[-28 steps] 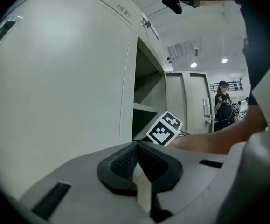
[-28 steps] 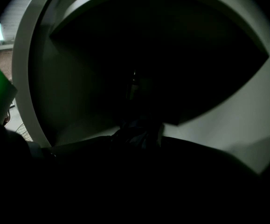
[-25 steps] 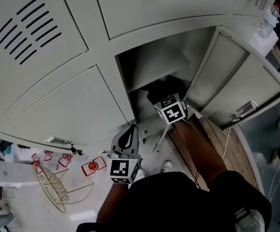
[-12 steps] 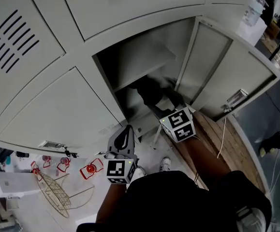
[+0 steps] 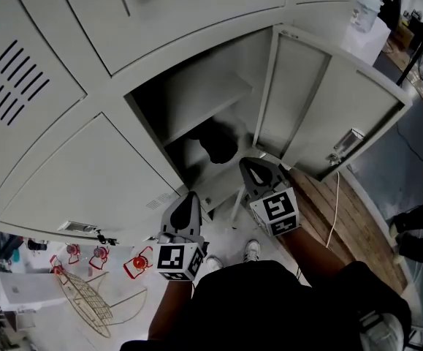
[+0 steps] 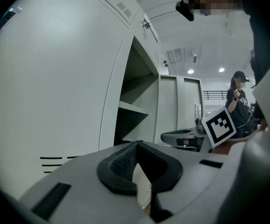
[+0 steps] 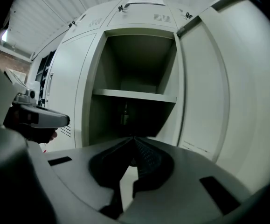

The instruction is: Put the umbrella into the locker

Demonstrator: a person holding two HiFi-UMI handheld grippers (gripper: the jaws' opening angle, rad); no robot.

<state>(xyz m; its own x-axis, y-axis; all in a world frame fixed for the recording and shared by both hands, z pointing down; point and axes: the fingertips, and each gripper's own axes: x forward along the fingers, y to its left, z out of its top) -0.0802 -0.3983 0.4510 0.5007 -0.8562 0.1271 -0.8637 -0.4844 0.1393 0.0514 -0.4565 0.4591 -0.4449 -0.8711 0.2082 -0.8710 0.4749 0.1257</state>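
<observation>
Placement looks done: the dark compact umbrella (image 5: 218, 143) lies inside the open grey metal locker (image 5: 196, 57), ahead of the right gripper (image 5: 251, 167), whose fingers (image 7: 146, 157) have just clenched on nothing. The left gripper (image 5: 191, 199) is clenched and empty too. The locker's grey door (image 5: 328, 115) may need closing.

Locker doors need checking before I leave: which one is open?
The lower-right door, swung outward beside the dark compartment; the other doors sit flush.

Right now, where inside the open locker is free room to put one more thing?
The shelf of the locker is bare from wall to wall. Under it, the dark umbrella crowds the back; only the front strip seems free.
</observation>
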